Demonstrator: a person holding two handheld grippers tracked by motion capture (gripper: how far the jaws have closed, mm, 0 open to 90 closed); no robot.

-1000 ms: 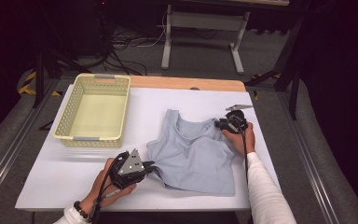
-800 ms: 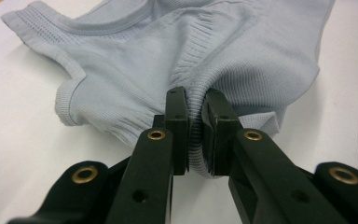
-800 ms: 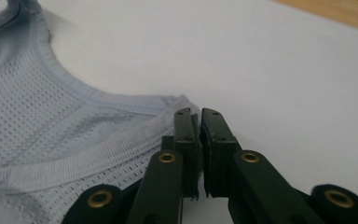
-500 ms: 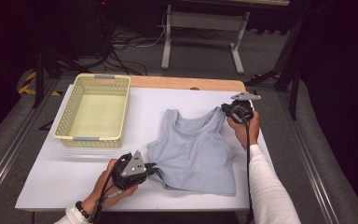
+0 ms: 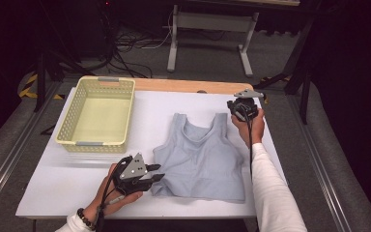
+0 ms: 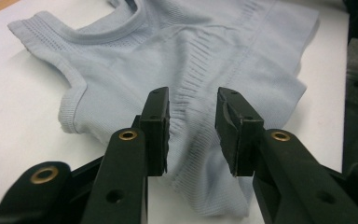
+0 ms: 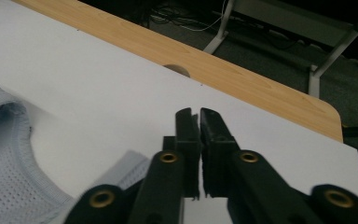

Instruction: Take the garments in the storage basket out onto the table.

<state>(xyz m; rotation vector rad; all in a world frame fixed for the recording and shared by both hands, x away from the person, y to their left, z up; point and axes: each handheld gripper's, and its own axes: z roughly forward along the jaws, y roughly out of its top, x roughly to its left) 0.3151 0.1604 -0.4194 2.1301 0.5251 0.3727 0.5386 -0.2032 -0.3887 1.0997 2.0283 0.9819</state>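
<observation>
White table (image 5: 77, 193), dark room. Top (image 5: 200, 159) at centre; left gripper (image 5: 155, 173) at seven o'clock, jaws just parted, nothing clamped; right gripper (image 5: 233, 107) at two, jaws together.

You have one top (image 5: 200, 157) lying flat near the front edge of the table (image 5: 67, 193), and it has two shoulder straps. You have one basket (image 5: 96, 145) at the table's left edge, toward the far left corner. You hold two grippers: the left gripper (image 5: 155, 173) near the front edge and the right gripper (image 5: 235, 107) near the far right corner. Each gripper has two jaws.
</observation>
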